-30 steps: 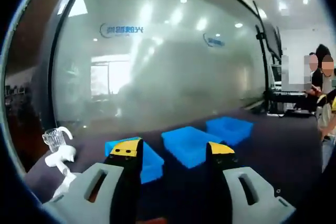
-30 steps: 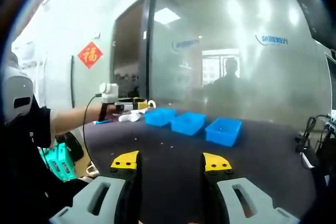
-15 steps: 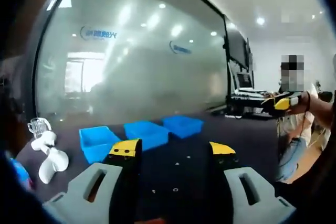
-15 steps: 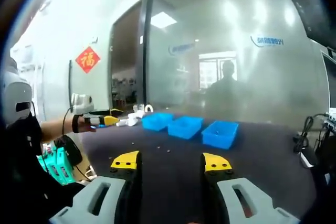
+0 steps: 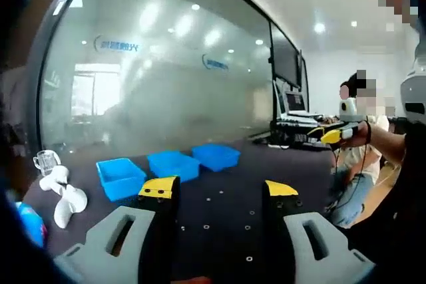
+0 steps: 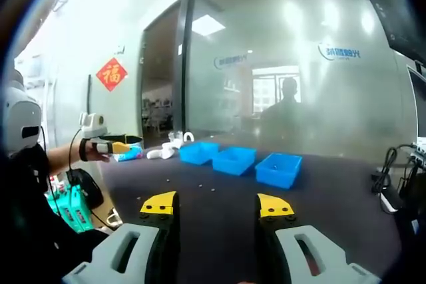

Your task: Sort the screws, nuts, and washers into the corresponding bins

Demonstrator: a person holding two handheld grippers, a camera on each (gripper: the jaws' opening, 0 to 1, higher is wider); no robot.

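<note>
Three blue bins stand in a row on the dark table: left bin [image 5: 121, 176], middle bin [image 5: 173, 163], right bin [image 5: 216, 155]. In the right gripper view the same row reads left bin [image 6: 200, 151], middle bin [image 6: 236, 159], right bin [image 6: 279, 168]. Small metal parts [image 5: 247, 227] lie scattered on the table in front of my left gripper [image 5: 219, 191], which is open and holds nothing. My right gripper [image 6: 217, 205] is open and holds nothing, well short of the bins. The left gripper [image 6: 110, 146] shows at the table's left end, and the right gripper [image 5: 333, 136] is held up at the far right.
White objects [image 5: 63, 197] and a clear glass [image 5: 43, 161] sit left of the bins. A frosted glass wall [image 6: 299, 84] rises behind the table. Cables [image 6: 386, 177] hang at the right edge. A person [image 5: 353, 157] stands at the right. A teal object [image 6: 66, 207] sits below the table's left end.
The left gripper has drawn back from beside the bins toward the table's left end, and its view has swung to take in more of the table. The right gripper has barely moved.
</note>
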